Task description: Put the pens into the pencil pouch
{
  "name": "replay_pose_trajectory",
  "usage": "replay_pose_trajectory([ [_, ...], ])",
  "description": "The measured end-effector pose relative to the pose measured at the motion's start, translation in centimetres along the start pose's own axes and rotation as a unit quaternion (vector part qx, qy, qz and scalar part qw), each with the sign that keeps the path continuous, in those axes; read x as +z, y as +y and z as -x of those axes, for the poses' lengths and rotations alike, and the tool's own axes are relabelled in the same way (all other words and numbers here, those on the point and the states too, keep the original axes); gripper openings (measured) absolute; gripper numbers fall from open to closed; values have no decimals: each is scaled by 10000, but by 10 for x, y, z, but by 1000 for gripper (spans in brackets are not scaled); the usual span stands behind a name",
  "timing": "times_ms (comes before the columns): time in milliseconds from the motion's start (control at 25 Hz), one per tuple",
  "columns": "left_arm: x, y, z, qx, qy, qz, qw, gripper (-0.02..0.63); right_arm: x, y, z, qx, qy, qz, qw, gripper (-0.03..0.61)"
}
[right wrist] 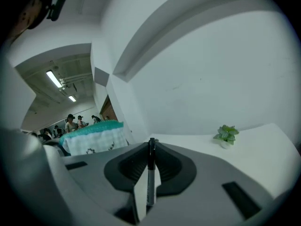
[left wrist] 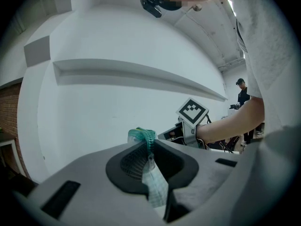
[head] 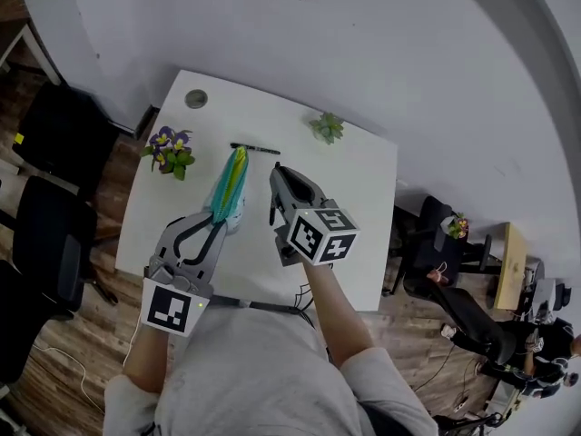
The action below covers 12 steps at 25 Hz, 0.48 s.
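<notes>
1. Pouch (head: 231, 184), teal, has its near end pinched in the left gripper (head: 221, 218), jaws closed tight on the fabric.
2. Just right of the pouch, the right gripper (head: 276, 182) is clamped on a black pen (right wrist: 150, 173).
3. A second pen (head: 255, 148) lies on the white table (head: 363, 207) just beyond the pouch.
4. Purple flowers (head: 170, 150) are to its left, and a green plant (head: 328, 127) is beyond-right.

Grey left gripper (head: 221, 221) and right gripper (head: 276, 173) bear black-and-white marker cubes (head: 325, 234); the shirt (head: 245, 371) is grey.

pen (right wrist: 150, 173) lower end hidden behind jaws, pencil pouch (left wrist: 155, 185) bottom hidden too
</notes>
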<state>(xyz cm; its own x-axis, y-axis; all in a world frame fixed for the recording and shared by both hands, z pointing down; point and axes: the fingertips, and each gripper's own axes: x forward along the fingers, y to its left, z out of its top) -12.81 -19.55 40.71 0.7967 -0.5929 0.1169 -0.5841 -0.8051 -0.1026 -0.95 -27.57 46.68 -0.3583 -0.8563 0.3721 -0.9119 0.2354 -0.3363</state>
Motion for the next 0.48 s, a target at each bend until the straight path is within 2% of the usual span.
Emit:
replay_pose_trajectory([
  [240,11,-30,-26,-263,-72,-90,9996,60,64,8,51,266,-1084,326,9932,60],
  [480,20,-62,-47,-501,-114,-142,9986,60,130,14,107,450,-2126,486,9749,60],
])
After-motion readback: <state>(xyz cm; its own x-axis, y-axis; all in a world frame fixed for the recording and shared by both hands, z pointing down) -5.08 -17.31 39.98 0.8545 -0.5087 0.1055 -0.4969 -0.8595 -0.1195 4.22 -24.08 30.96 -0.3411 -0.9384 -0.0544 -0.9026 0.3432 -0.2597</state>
